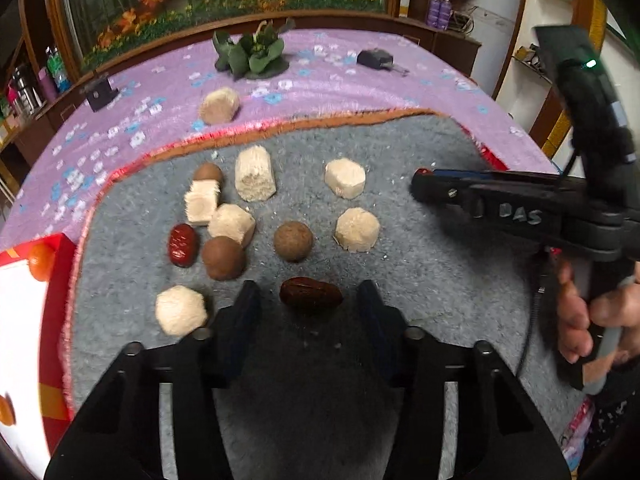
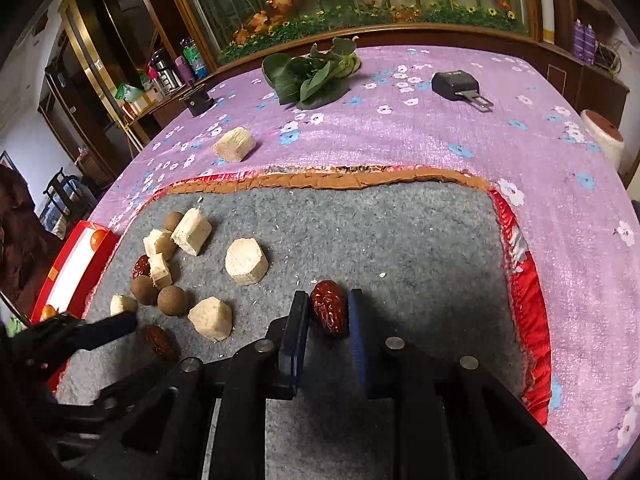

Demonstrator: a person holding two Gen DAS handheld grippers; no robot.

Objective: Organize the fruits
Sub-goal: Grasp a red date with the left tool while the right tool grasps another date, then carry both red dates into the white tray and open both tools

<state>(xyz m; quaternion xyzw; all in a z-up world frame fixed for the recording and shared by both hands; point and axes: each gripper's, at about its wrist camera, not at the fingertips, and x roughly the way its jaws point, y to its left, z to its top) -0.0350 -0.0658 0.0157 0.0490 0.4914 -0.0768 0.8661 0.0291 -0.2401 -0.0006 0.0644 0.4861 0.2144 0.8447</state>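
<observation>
left wrist view: grey mat [image 1: 420, 240] on a purple cloth [image 1: 360, 80]. counted on the mat: seven pale cane pieces, three brown round fruits, two red dates in this view; an eighth cane piece [image 1: 219, 105] lies on the cloth at 12 o'clock of the cluster. the left gripper [image 1: 310, 300] has its fingers spread wide, one each side of a dark date [image 1: 311, 295], not touching it. this date lies flat, long axis 3-to-9 o'clock across the gap. a second date [image 1: 183, 245] lies at 10 o'clock of it, long axis near 12-to-6, just beside a round fruit [image 1: 223, 258]. a red box [image 1: 60, 280] stands at 9 o'clock off the mat edge.

right wrist view: the right gripper [image 2: 329, 314] is closed narrow on a third date [image 2: 329, 313], both pads touching its sides. this date's long axis runs 11-to-5 o'clock, along the fingers, one end pointing away from the camera. it sits low over the mat, at 3 o'clock of the cluster; whether it rests on the mat cannot be told. a leafy green [image 2: 310, 76] and a black device [image 2: 456, 85] lie on the far cloth.
</observation>
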